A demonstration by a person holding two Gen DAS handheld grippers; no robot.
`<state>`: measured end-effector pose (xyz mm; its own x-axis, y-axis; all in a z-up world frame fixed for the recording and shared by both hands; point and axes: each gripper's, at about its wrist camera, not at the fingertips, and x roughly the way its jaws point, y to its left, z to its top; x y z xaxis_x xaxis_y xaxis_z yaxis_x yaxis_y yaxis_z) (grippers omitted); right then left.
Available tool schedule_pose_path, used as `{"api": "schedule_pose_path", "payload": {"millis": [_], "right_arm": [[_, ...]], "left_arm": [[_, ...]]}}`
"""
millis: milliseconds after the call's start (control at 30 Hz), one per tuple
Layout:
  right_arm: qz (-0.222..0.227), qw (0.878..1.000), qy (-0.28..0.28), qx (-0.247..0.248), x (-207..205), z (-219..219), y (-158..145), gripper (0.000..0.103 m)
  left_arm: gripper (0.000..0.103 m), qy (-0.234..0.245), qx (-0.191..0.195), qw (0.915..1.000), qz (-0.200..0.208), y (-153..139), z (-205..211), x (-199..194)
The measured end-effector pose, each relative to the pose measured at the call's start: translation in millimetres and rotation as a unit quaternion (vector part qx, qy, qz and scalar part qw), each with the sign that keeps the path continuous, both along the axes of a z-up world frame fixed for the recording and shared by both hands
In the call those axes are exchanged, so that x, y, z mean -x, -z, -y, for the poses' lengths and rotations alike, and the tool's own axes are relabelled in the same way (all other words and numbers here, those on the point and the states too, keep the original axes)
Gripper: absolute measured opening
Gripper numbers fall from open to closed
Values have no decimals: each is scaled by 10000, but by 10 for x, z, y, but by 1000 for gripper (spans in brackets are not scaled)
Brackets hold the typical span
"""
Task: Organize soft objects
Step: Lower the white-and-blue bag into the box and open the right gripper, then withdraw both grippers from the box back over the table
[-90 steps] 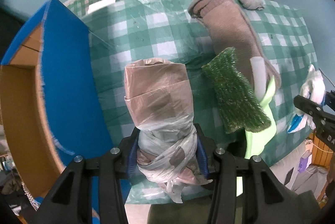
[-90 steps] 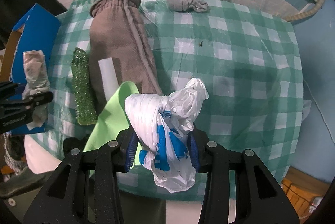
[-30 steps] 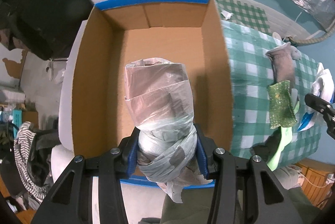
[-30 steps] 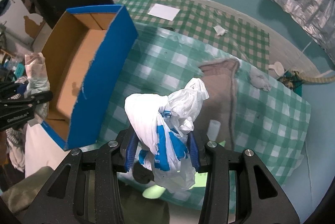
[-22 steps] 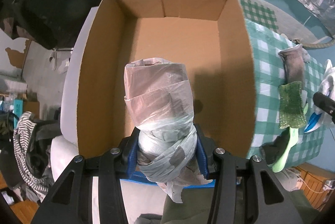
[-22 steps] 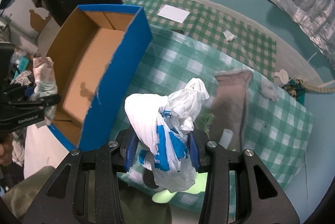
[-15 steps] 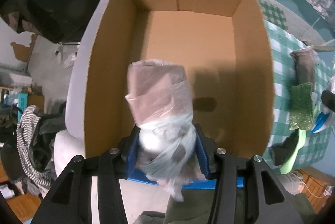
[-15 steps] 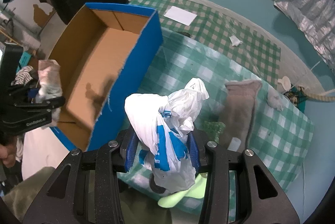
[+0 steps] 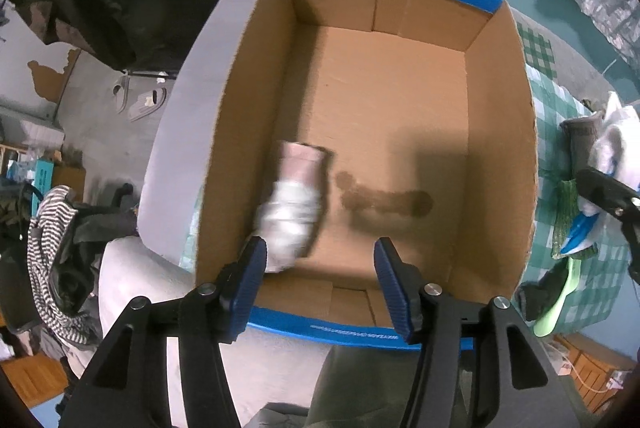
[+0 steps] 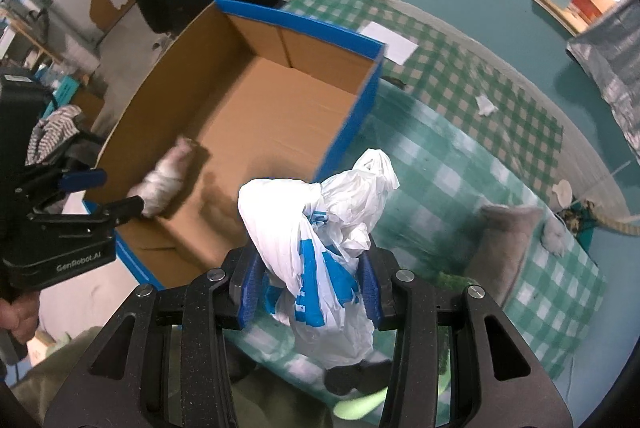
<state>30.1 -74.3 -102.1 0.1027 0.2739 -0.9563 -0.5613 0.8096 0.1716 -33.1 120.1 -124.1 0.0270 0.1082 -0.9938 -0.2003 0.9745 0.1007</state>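
The wrapped bundle [image 9: 294, 204] has been released into the cardboard box [image 9: 500, 156] by the just-opened left hand-held gripper [image 9: 320, 278], while the white-and-blue bag [image 10: 320, 240], clamped in the right hand-held gripper [image 10: 310, 284], is held just right of the box.

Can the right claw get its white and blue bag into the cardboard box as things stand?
Probably yes. The right claw grips the white and blue bag just beside the cardboard box, whose top is open; only the wrapped bundle lies inside, by the far wall.
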Motion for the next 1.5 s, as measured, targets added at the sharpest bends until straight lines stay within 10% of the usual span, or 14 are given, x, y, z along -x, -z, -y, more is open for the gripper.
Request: {"api": "schedule_pose_path", "payload": {"millis": [567, 767, 1500], "right_arm": [[-115, 9994, -300, -126, 3, -550, 92, 42], [1, 9993, -363, -120, 26, -635, 88, 73], [93, 9998, 87, -150, -35, -106, -35, 74]], "left_arm": [[57, -166, 45, 9998, 21, -47, -285, 84], [58, -237, 78, 9997, 37, -51, -334, 101], [58, 123, 220, 9997, 48, -93, 93, 0]]}}
